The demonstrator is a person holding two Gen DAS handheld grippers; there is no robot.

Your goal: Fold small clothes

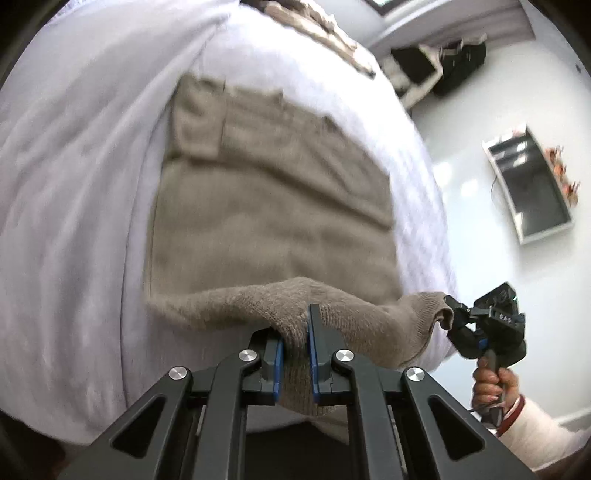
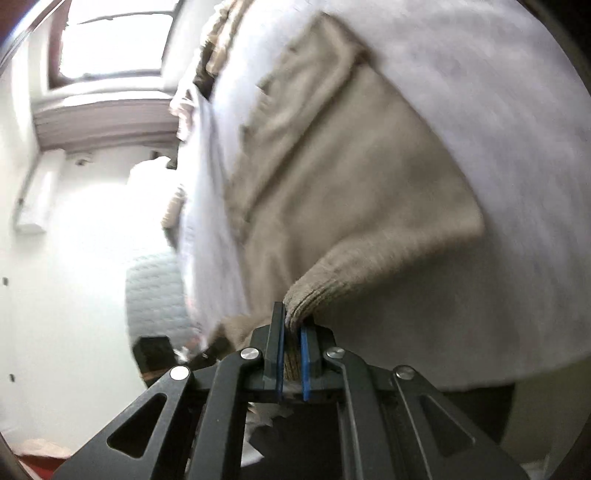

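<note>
A beige knitted sweater (image 1: 266, 206) lies spread on a white bed cover (image 1: 74, 221). My left gripper (image 1: 295, 332) is shut on the sweater's near hem and lifts it off the bed. My right gripper (image 1: 458, 314) shows at the right in the left wrist view, shut on the hem's other corner. In the right wrist view my right gripper (image 2: 292, 332) pinches the ribbed hem edge between its blue pads, and the sweater (image 2: 351, 184) stretches away over the bed cover (image 2: 498, 110).
A pile of beige and white clothes (image 1: 317, 26) lies at the bed's far end. A white-framed tray (image 1: 528, 184) and a dark bag (image 1: 461, 62) sit on the white floor to the right. A window (image 2: 110, 40) is across the room.
</note>
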